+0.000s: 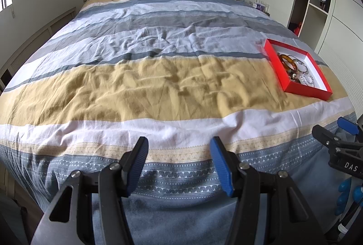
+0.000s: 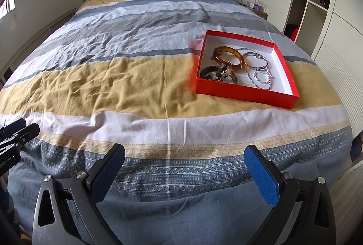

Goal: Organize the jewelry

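Hand-held gripper (image 2: 183,154), ribbed blue pads (image 2: 263,176)

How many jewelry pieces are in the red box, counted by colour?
In the red box, right wrist view:
Amber bangle: 1
Dark bangle: 1
Silver bangles: 2, the small one near a silver chain
Silver chain: 1
Total: 5
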